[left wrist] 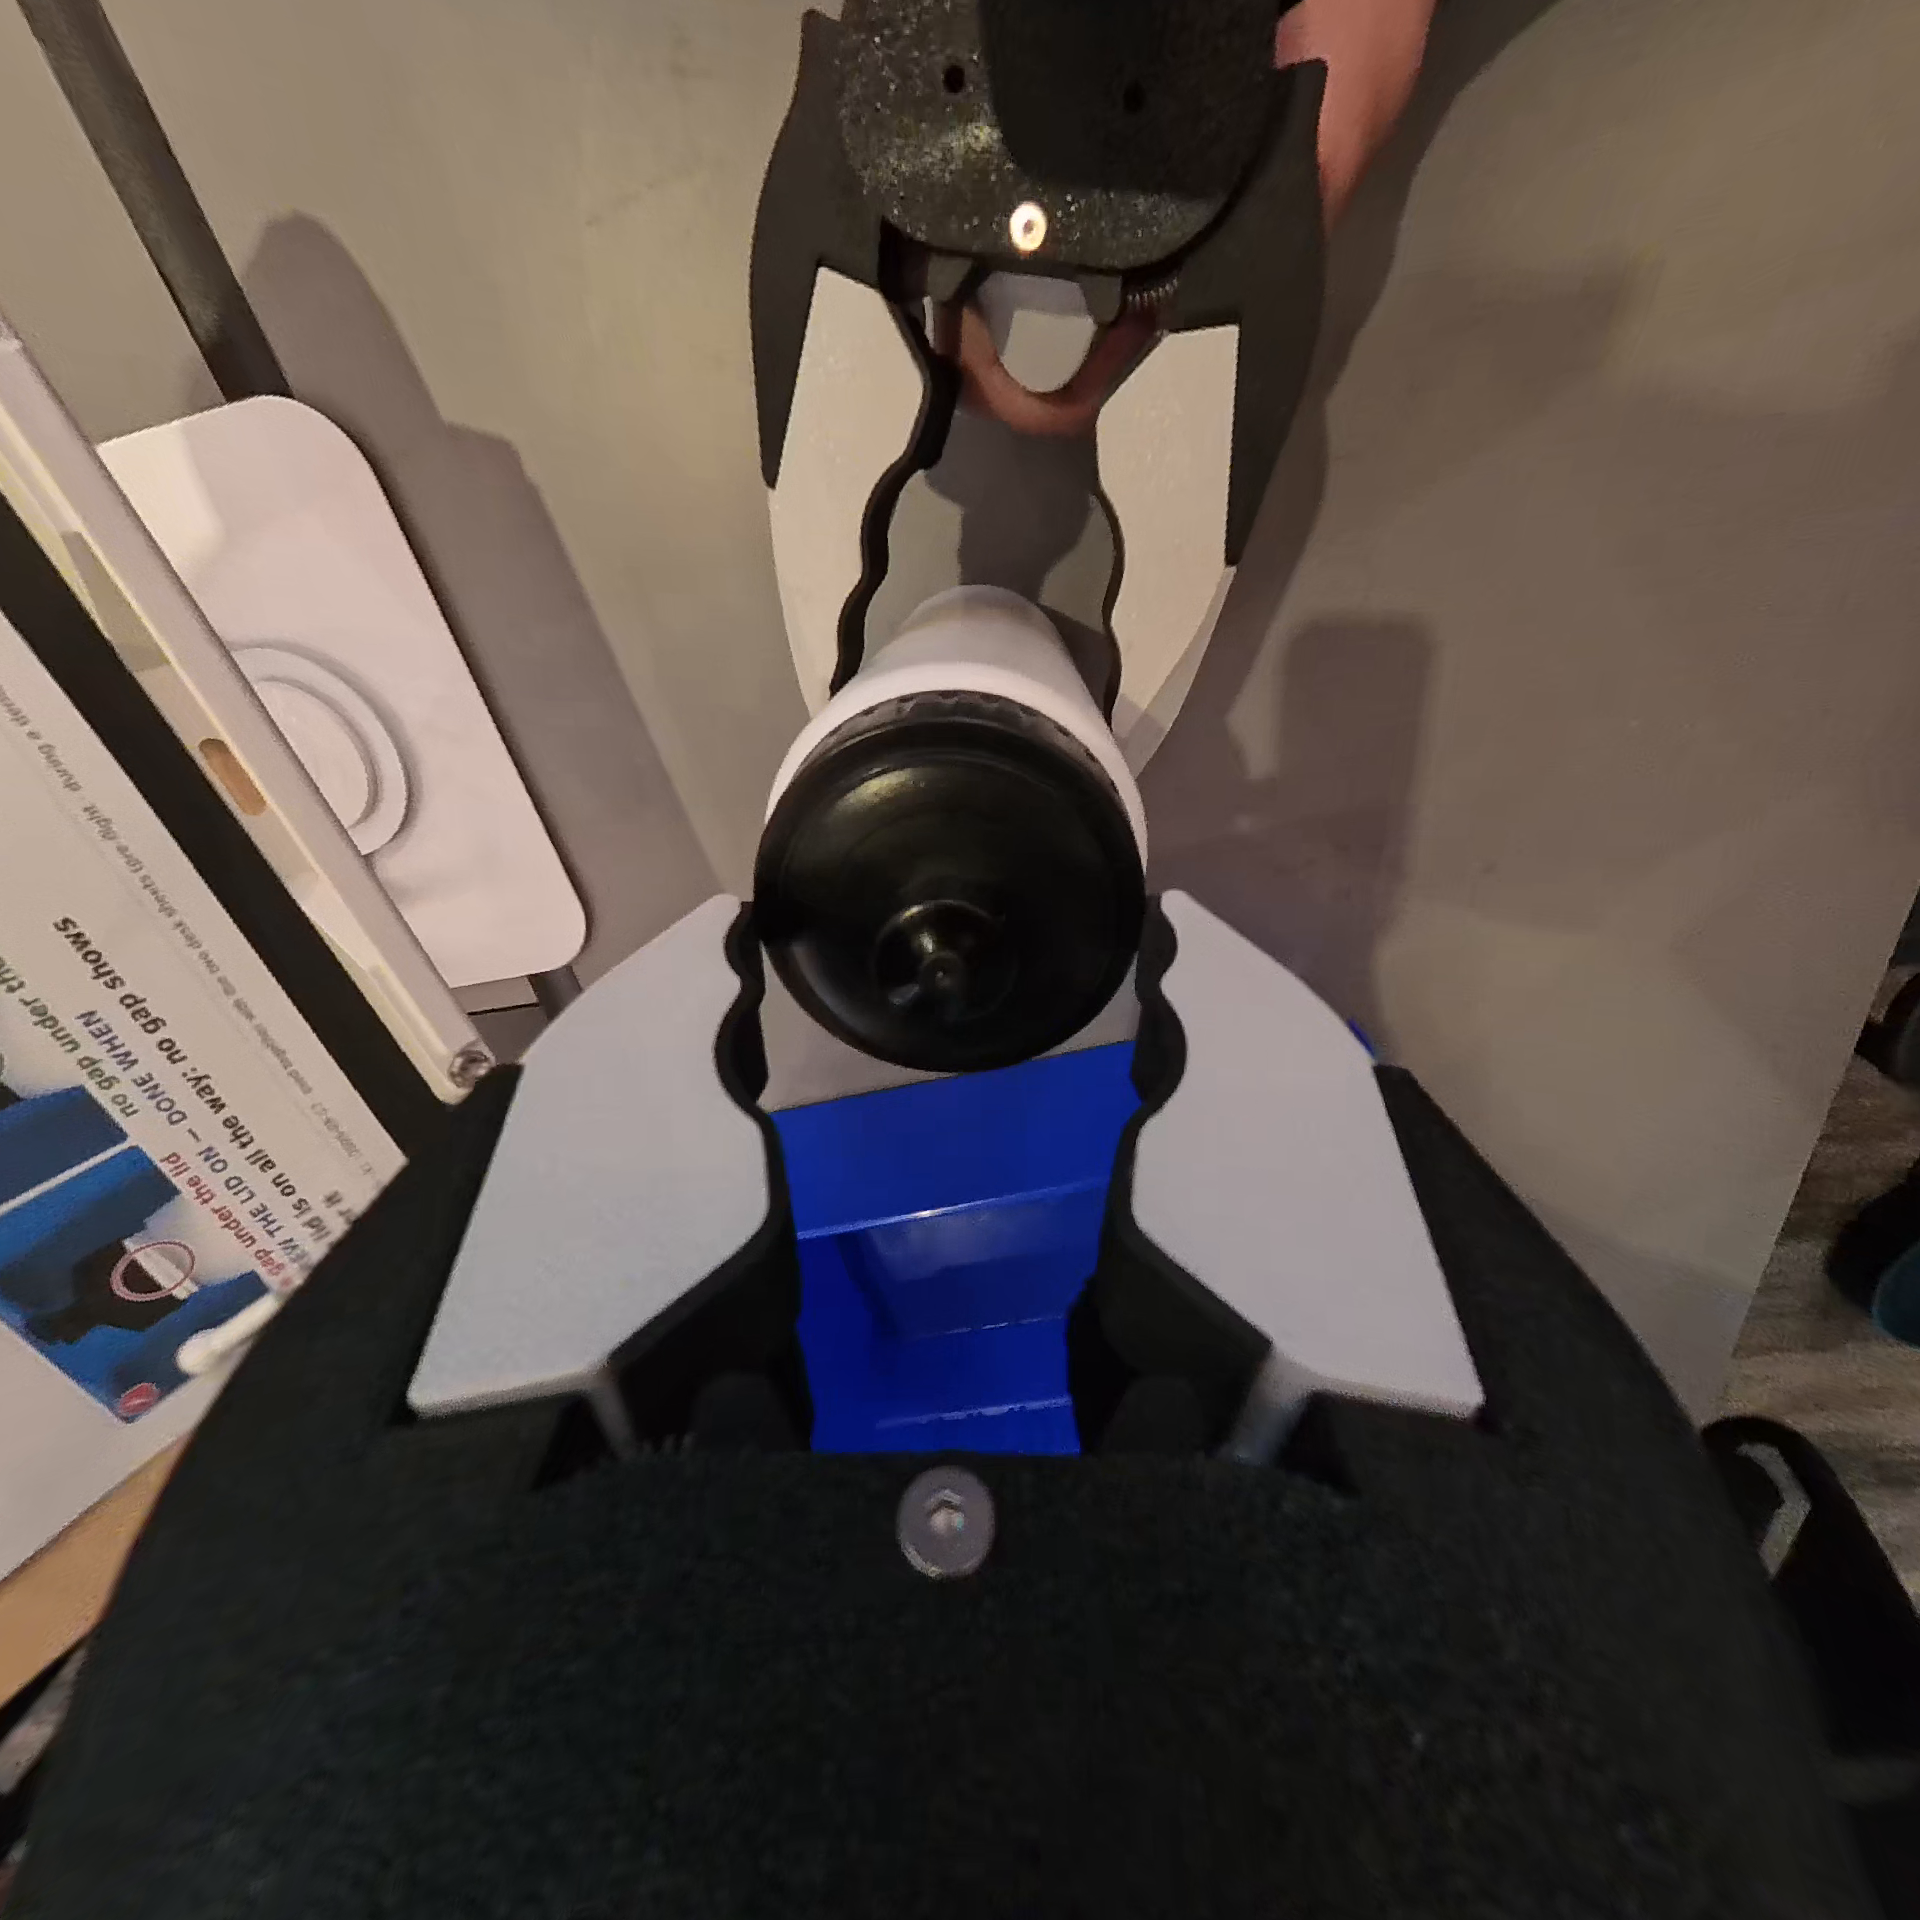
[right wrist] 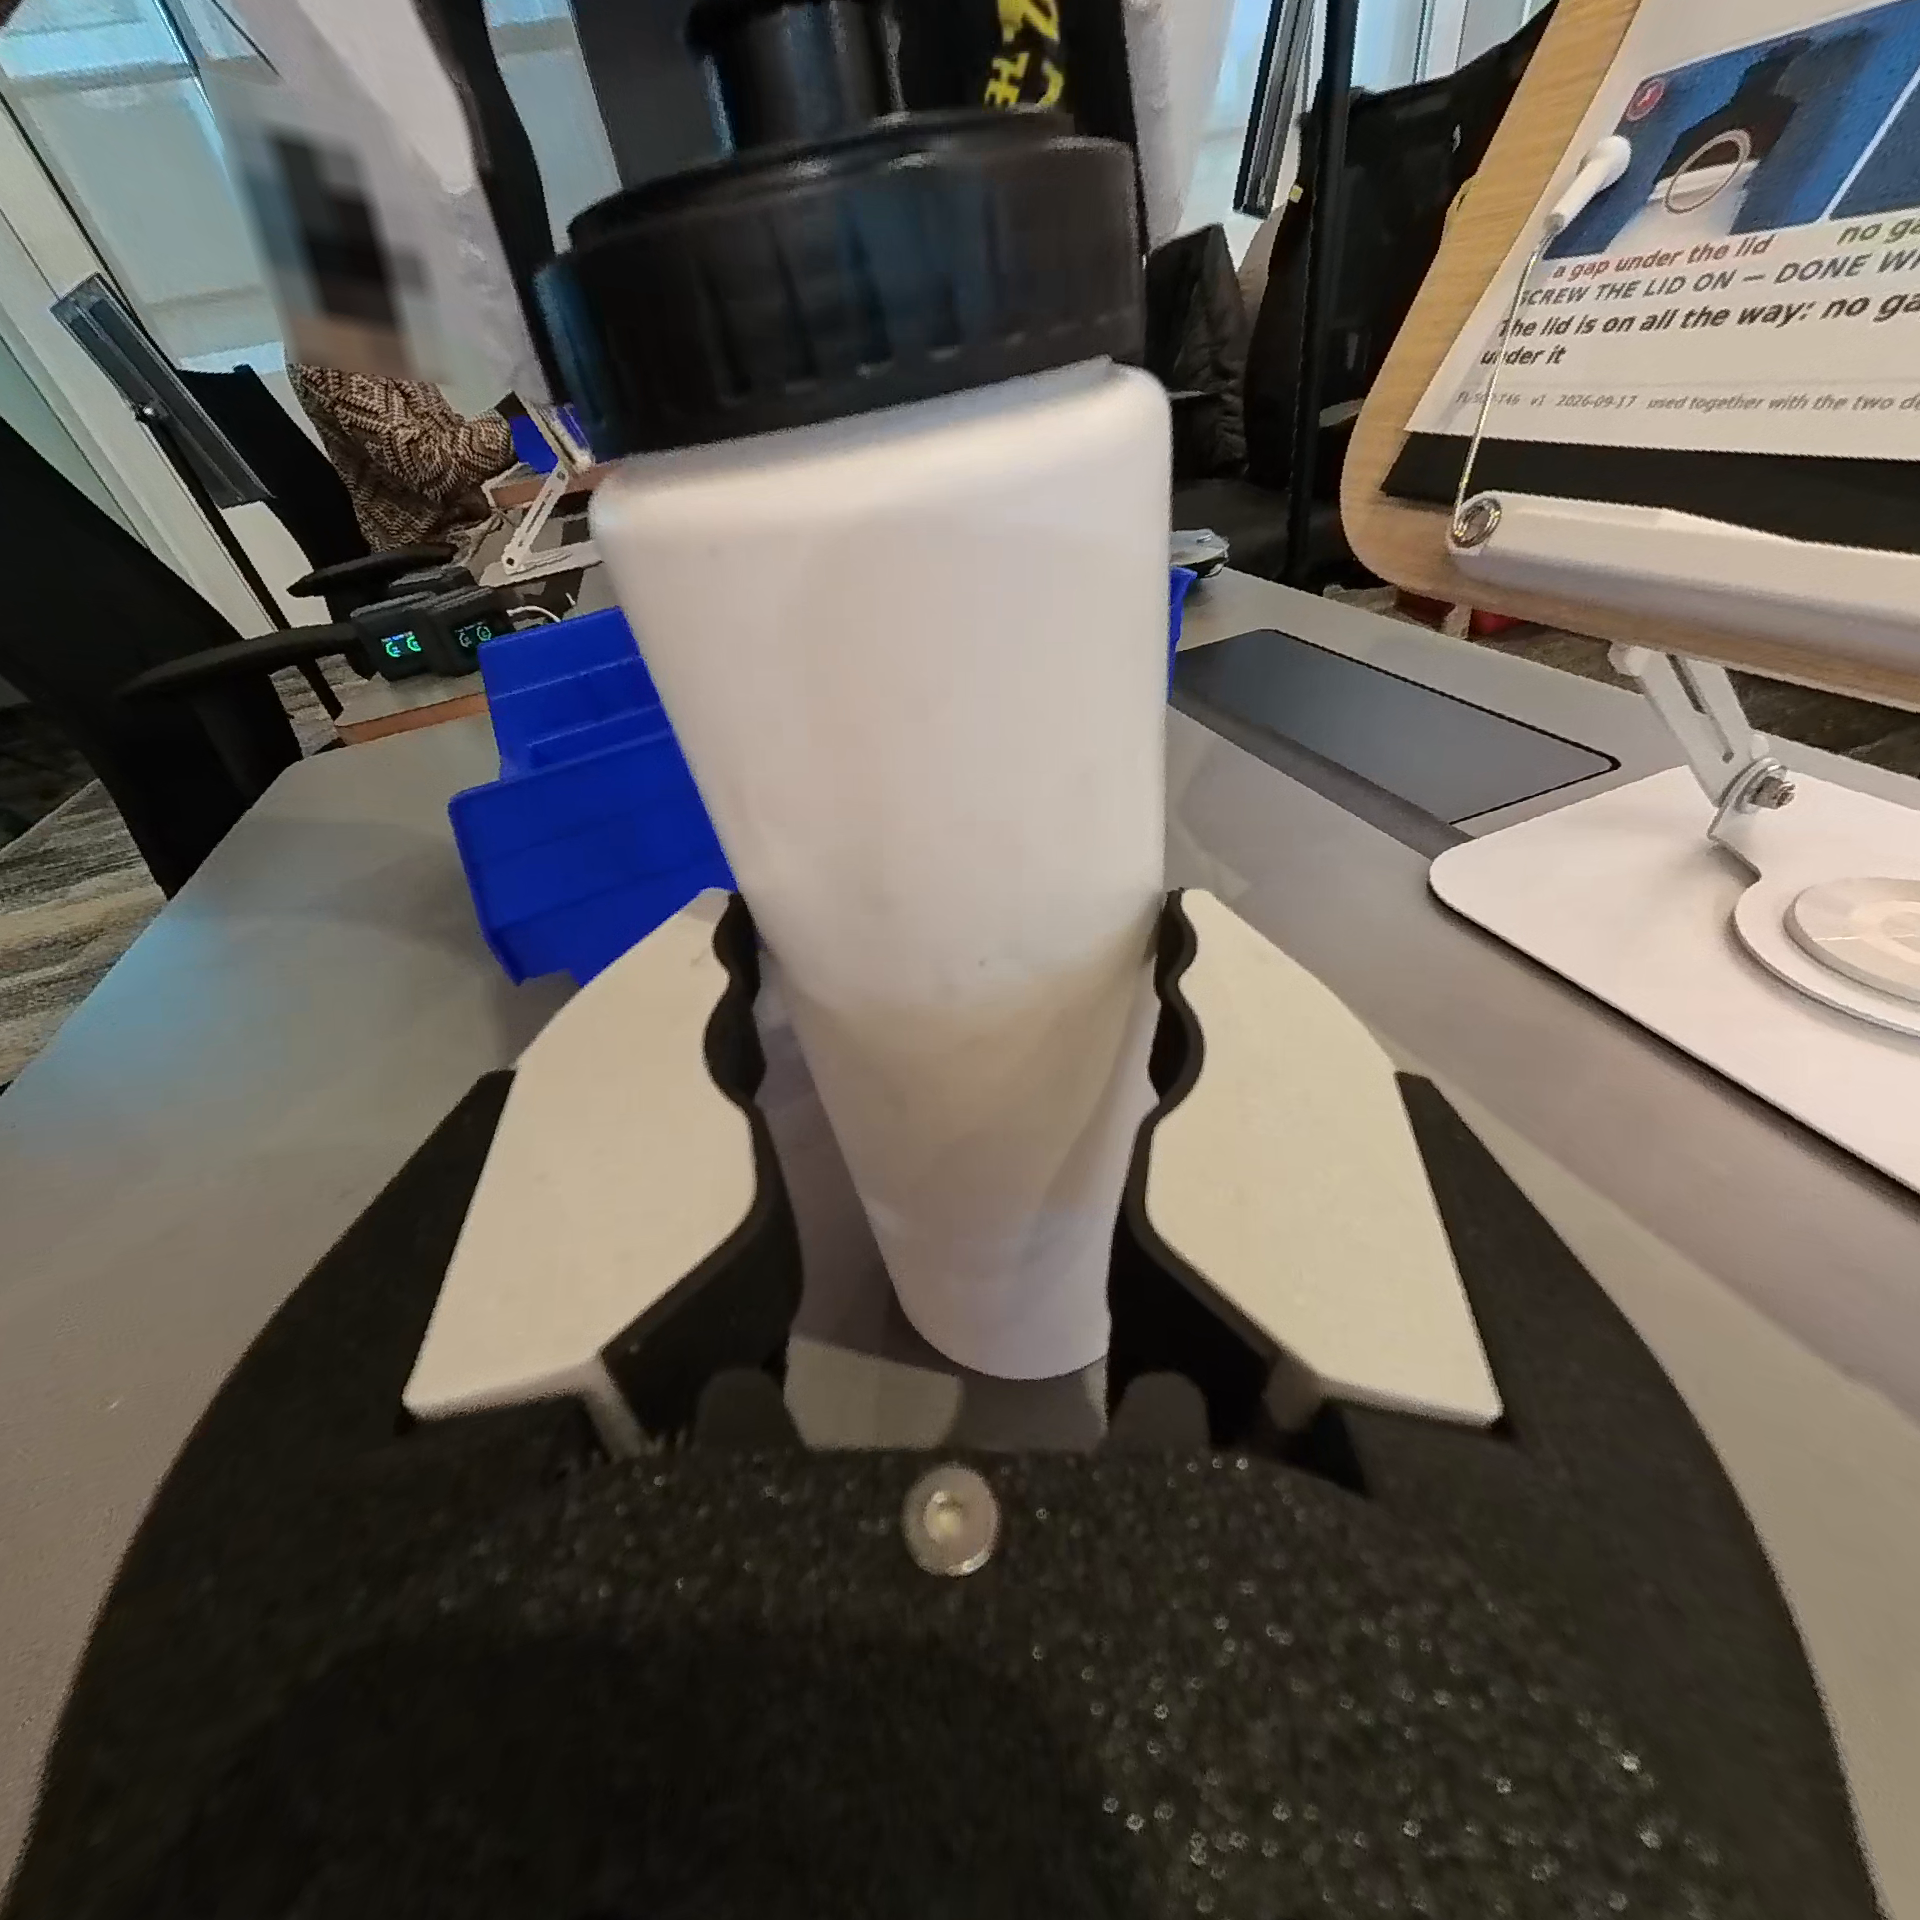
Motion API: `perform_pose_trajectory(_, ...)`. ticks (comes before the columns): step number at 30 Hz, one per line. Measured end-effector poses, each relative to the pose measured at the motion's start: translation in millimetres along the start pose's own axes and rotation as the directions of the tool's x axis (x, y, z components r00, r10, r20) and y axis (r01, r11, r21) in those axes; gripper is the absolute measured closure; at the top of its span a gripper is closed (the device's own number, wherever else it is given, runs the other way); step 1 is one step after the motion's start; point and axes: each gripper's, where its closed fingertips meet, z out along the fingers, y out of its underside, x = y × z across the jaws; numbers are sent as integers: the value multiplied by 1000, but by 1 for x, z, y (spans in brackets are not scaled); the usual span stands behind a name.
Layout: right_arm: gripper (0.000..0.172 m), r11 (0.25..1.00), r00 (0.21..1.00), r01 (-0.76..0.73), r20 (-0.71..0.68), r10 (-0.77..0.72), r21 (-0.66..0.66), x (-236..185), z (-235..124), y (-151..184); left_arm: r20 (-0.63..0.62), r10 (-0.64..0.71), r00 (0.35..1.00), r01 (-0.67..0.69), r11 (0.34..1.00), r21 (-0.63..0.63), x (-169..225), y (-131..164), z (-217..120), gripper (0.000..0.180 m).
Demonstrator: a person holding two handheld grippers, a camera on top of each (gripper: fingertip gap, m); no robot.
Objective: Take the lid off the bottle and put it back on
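A white bottle point(right wrist: 894, 675) stands on the grey surface point(right wrist: 260, 987). It has a black lid point(left wrist: 935, 894) on top. The lid is on the bottle, and it has a little black spout in the middle.

The left claw point(left wrist: 948, 935) comes down from above. It is partly open, just as wide as the lid. Its two black wavy pads point(left wrist: 750, 987) sit on either side of the lid and press on its rim. So the left claw has hold of the lid.

The right claw point(right wrist: 951, 935) comes in from the side, lower down. It is open wide, about as wide as the bottle, and the white body of the bottle is between its fingers. From above, both of its fingers lie against the sides of the bottle. In its own view the pad on the right touches the bottle. The pad on the left is very close, but the picture is a bit blurry there.

A person's hand point(left wrist: 1361, 94) holds the right claw.

A blue bin point(right wrist: 582, 790) sits on the surface just behind the bottle. A white stand point(right wrist: 1662, 935) is off to one side, and it holds up a board with a paper sheet point(right wrist: 1714, 312).
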Motion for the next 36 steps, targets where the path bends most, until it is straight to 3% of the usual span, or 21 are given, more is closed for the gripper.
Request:
perform_pose_trajectory(4,98,1000,1000,-4,-2,4,11,-1,3,-1,39,-97,995,95,995,42,2,2,2,108)
perform_pose_trajectory(6,98,1000,1000,0,-11,1,17,-1,3,-1,39,-194,980,189,976,104,5,-2,3,78)
perform_pose_trajectory(7,98,1000,1000,0,-14,0,19,-1,4,-1,52,-270,961,261,955,144,2,-4,3,73)
perform_pose_trajectory(9,98,1000,1000,4,-18,-3,19,-1,3,-1,39,-431,901,407,875,263,-1,-14,2,72)
perform_pose_trajectory(12,98,1000,1000,5,-24,-5,22,-1,4,-1,26,-660,751,588,686,428,-8,-22,-4,75)
perform_pose_trajectory(14,98,1000,1000,4,-26,-3,27,-1,3,-1,75,-770,634,646,581,495,-13,-14,-8,88)
perform_pose_trajectory(17,98,1000,1000,5,-27,-5,28,-2,3,-1,84,-842,533,664,478,575,-10,-8,-11,94)
perform_pose_trajectory(27,98,1000,1000,8,-27,-7,24,-2,3,-1,60,-874,483,727,439,528,-14,1,9,87)
perform_pose_trajectory(30,98,1000,1000,6,-27,-5,21,-2,3,-1,-23,-860,509,737,421,529,-10,-7,16,103)
perform_pose_trajectory(36,99,999,999,36,-37,-36,-4,-1,1,0,39,-791,610,682,549,483,-7,-6,18,103)
